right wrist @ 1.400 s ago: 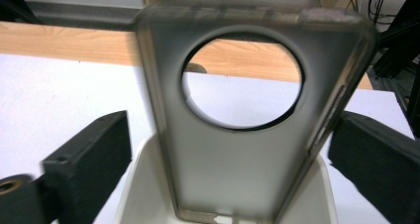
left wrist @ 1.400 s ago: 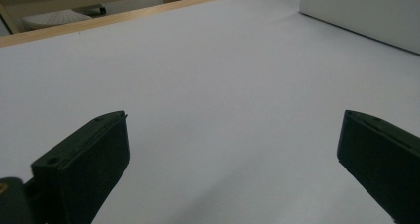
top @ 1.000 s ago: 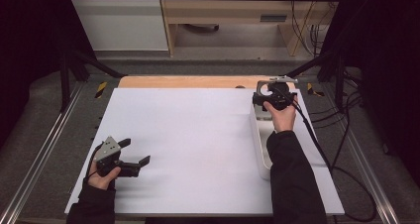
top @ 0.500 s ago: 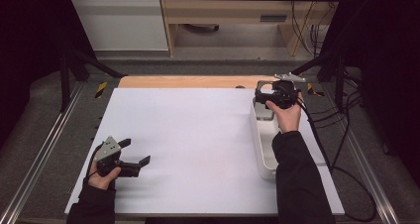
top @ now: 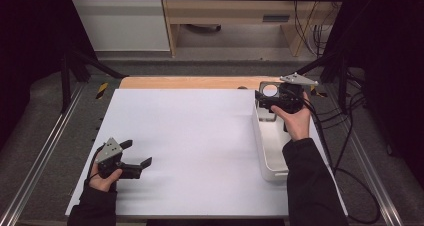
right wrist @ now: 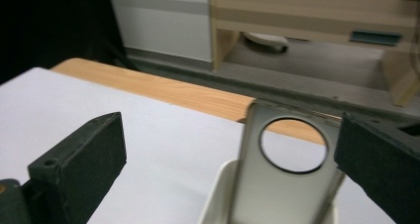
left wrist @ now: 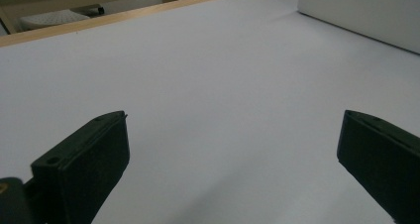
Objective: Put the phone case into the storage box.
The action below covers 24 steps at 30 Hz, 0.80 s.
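Right gripper (top: pixel 265 100) at 2 o'clock, jaws spread, over far end of white tray (top: pixel 267 158); metal plate with round hole (right wrist: pixel 287 169) stands upright between them. Left gripper (top: pixel 136 155) at 8 o'clock, open, empty.

The left gripper (top: pixel 135 155) lay low at the near left, gripped by the left hand (top: pixel 102 178), its jaws spread wide apart and pointing to the right with nothing between them. The right forearm (top: pixel 310 183) stretched forward along the right side, where the right hand (top: pixel 295 121) held the right gripper (top: pixel 265 98) raised at the far right. Its jaws also stood wide apart.
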Each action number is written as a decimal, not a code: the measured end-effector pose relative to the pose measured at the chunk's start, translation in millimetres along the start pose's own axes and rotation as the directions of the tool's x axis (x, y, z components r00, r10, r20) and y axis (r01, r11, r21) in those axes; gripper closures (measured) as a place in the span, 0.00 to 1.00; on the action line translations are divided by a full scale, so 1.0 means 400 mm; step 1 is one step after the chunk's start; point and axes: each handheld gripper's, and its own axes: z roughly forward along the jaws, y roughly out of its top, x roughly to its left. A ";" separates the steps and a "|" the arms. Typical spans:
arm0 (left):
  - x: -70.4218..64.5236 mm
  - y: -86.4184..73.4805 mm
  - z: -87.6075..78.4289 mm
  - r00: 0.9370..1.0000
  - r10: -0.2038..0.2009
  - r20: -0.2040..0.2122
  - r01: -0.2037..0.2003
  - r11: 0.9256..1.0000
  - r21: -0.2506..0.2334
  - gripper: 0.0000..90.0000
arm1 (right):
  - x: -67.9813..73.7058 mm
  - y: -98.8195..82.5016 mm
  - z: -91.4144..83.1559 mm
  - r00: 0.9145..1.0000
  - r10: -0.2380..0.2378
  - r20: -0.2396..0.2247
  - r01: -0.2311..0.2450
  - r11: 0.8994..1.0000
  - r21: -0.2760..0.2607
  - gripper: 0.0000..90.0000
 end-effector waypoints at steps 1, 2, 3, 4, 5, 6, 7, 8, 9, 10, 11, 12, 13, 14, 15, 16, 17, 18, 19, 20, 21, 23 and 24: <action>0.000 0.000 0.000 1.000 0.000 0.000 0.000 1.000 0.001 0.00 | 0.003 -0.001 -0.008 1.000 -0.007 -0.025 0.007 1.000 -0.002 0.00; -0.001 0.000 0.000 1.000 0.001 0.000 -0.001 1.000 0.001 0.00 | 0.007 -0.003 -0.017 0.999 -0.018 -0.047 0.018 1.000 -0.010 0.00; -0.001 0.000 0.000 1.000 0.002 0.000 -0.002 1.000 0.000 0.00 | 0.011 -0.006 -0.025 0.997 -0.032 -0.067 0.030 0.999 -0.018 0.00; -0.001 0.000 0.000 1.000 0.002 0.000 -0.002 1.000 0.000 0.00 | 0.015 -0.009 -0.033 0.996 -0.040 -0.083 0.038 0.999 -0.027 0.00; -0.001 0.000 0.000 1.000 0.004 0.000 -0.004 1.000 0.001 0.00 | 0.019 -0.011 -0.040 0.994 -0.045 -0.101 0.043 0.999 -0.028 0.00; -0.002 0.000 0.000 1.000 0.003 0.000 -0.003 1.000 0.000 0.00 | 0.024 -0.014 -0.048 0.992 -0.053 -0.119 0.050 0.998 -0.029 0.00; -0.002 0.000 0.000 1.000 0.005 0.001 -0.005 1.000 -0.001 0.00 | 0.028 -0.017 -0.056 0.989 -0.064 -0.134 0.060 0.998 -0.033 0.00; -0.002 0.000 0.000 1.000 0.005 0.002 -0.005 1.000 -0.002 0.00 | 0.031 -0.020 -0.064 0.986 -0.076 -0.147 0.071 0.997 -0.038 0.00; -0.002 0.001 0.000 1.000 0.005 0.002 -0.005 1.000 -0.003 0.00 | 0.034 -0.024 -0.072 0.983 -0.081 -0.162 0.074 0.996 -0.048 0.00; -0.002 0.001 0.000 1.000 0.005 0.002 -0.005 1.000 -0.004 0.00 | 0.036 -0.028 -0.080 0.980 -0.081 -0.179 0.073 0.996 -0.052 0.00; -0.002 0.001 -0.001 1.000 0.005 0.002 -0.005 1.000 -0.005 0.00 | 0.040 -0.033 -0.088 0.977 -0.092 -0.193 0.083 0.995 -0.052 0.00; -0.002 0.001 -0.001 1.000 0.006 0.002 -0.006 1.000 -0.005 0.00 | 0.044 -0.039 -0.095 0.973 -0.110 -0.204 0.101 0.993 -0.058 0.00; -0.002 0.001 -0.001 1.000 0.006 0.003 -0.006 1.000 -0.005 0.00 | 0.047 -0.044 -0.103 0.969 -0.116 -0.218 0.106 0.993 -0.058 0.00; -0.002 0.001 -0.001 1.000 0.007 0.003 -0.007 1.000 -0.005 0.00 | 0.051 -0.050 -0.111 0.965 -0.126 -0.231 0.113 0.991 -0.066 0.00; -0.003 0.001 -0.001 1.000 0.009 0.003 -0.009 1.000 -0.005 0.00 | 0.055 -0.055 -0.118 0.961 -0.132 -0.243 0.118 0.990 -0.071 0.00; -0.003 0.001 -0.001 1.000 0.009 0.004 -0.009 1.000 -0.006 0.00 | 0.058 -0.062 -0.126 0.956 -0.140 -0.257 0.124 0.989 -0.078 0.00; -0.004 0.001 -0.001 1.000 0.009 0.005 -0.009 1.000 -0.005 0.00 | 0.061 -0.068 -0.134 0.952 -0.143 -0.272 0.124 0.988 -0.086 0.00; -0.004 0.001 0.000 1.000 0.010 0.005 -0.010 1.000 -0.007 0.00 | 0.062 -0.075 -0.142 0.948 -0.151 -0.281 0.131 0.987 -0.091 0.00; -0.004 0.002 0.000 1.000 0.011 0.005 -0.011 1.000 -0.005 0.00 | 0.063 -0.082 -0.149 0.947 -0.155 -0.282 0.133 0.986 -0.096 0.00; -0.004 0.002 -0.001 1.000 0.011 0.005 -0.011 1.000 -0.006 0.00 | 0.063 -0.090 -0.155 0.946 -0.153 -0.286 0.129 0.986 -0.102 0.00; -0.004 0.002 -0.001 1.000 0.012 0.005 -0.011 1.000 -0.007 0.00 | 0.062 -0.097 -0.161 0.944 -0.151 -0.292 0.125 0.986 -0.107 0.00; -0.004 0.002 -0.001 1.000 0.012 0.005 -0.012 1.000 -0.008 0.00 | 0.059 -0.112 -0.174 0.941 -0.157 -0.300 0.126 0.985 -0.119 0.00; -0.004 0.002 -0.001 1.000 0.012 0.006 -0.012 1.000 -0.009 0.00 | 0.056 -0.120 -0.181 0.939 -0.156 -0.306 0.123 0.984 -0.126 0.00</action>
